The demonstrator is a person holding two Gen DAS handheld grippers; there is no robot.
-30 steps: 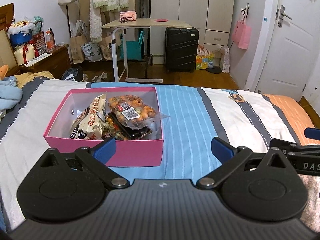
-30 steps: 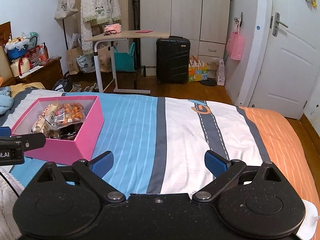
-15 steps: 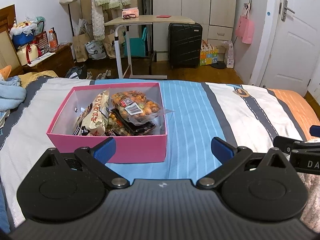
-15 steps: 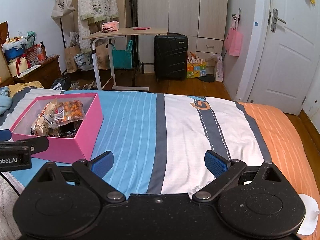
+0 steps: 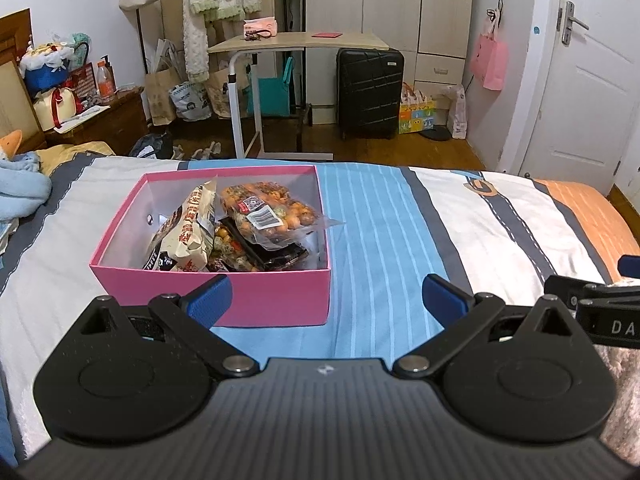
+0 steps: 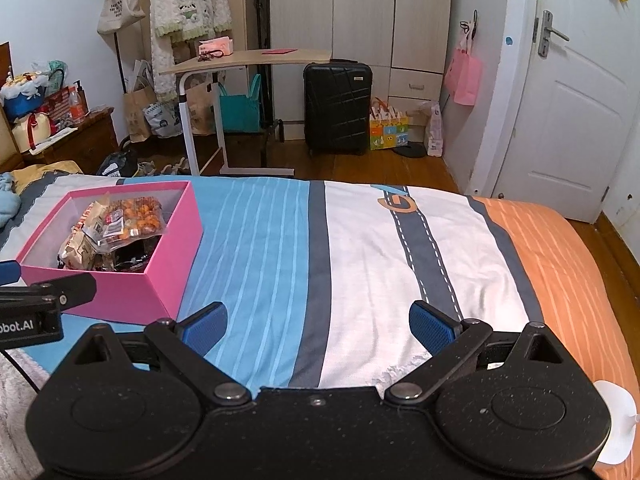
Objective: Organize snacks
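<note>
Pink cardboard box (image 5: 256, 300) sits open on the striped bed cover (image 5: 380, 240), snack bags heaped inside, probably so both tools can drop in from above; the clear bag of orange crackers (image 5: 268, 210) lies topmost, a pale printed packet (image 5: 192, 236) leaning beside it. Left tool (image 5: 326, 294) hangs just short of the box, spread wide, gripping nothing; right tool (image 6: 318, 322) likewise gapes empty over bare bedding, well apart from the box. Only the left view shows the dark tray (image 5: 280, 254) under the crackers.

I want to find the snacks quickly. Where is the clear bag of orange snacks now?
The clear bag of orange snacks lies on top inside the pink box on the striped bed cover, left of centre in both wrist views, beside a cream snack packet.
</note>
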